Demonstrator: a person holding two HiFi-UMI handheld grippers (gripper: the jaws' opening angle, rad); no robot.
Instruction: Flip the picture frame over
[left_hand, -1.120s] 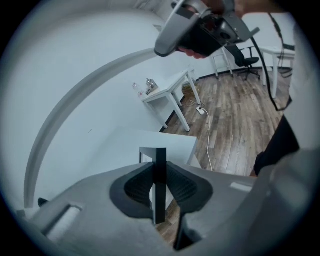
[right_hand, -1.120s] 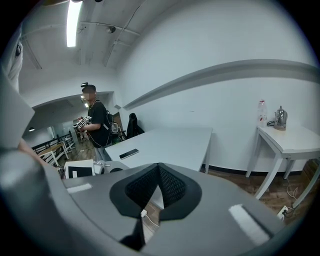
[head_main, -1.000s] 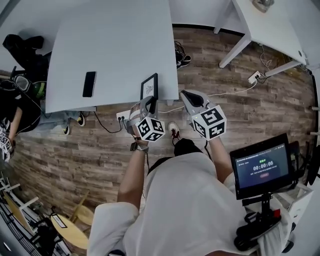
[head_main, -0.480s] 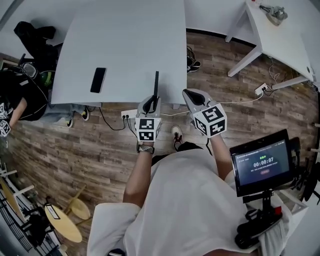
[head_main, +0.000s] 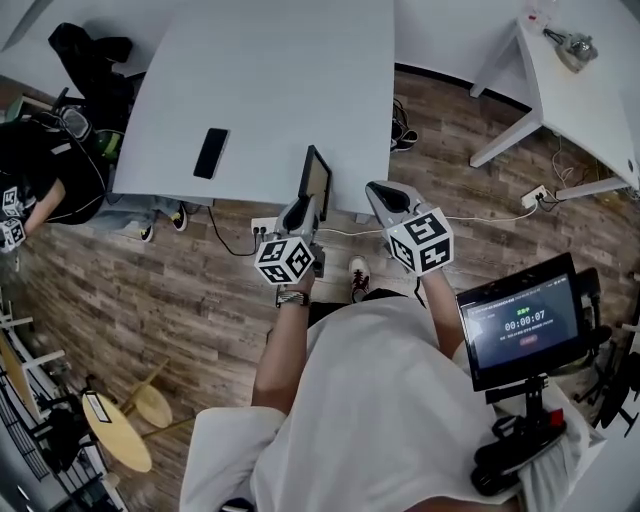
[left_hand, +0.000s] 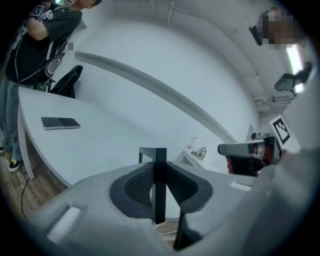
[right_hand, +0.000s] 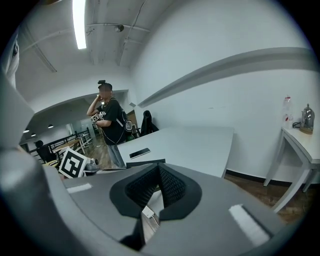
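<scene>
looking down past a white shirt (head_main: 390, 400), one small screen (head_main: 520, 325) sits on a stand at the person's right. ahead of the chest are two grippers, each carrying one marker cube.

the left gripper (head_main: 303, 208) has its jaws clamped on the one picture frame (head_main: 316, 183), and its own view shows the pads pressed on either side of a thin black edge. the frame stands nearly on edge, tilted, over the near rim of the big white table (head_main: 290, 90). one pale brownish face of it is turned toward the right gripper. whether its lower edge touches the tabletop cannot be told.

the right gripper (head_main: 383, 192) is just beside the frame and apart from it. its jaws are together with nothing between them, and only floor shows through the gap lower down.

beyond them, one dark phone (head_main: 211, 152) lies flat on the table, well to the left of the frame. nothing else lies on that tabletop.

at the table's far left corner one other person in a dark t-shirt (head_main: 40, 170) stands by a black chair (head_main: 90, 55).

further off to the right stands a second white table (head_main: 590, 90), so there are two tables in all. two small things rest on it, too far to name.
</scene>
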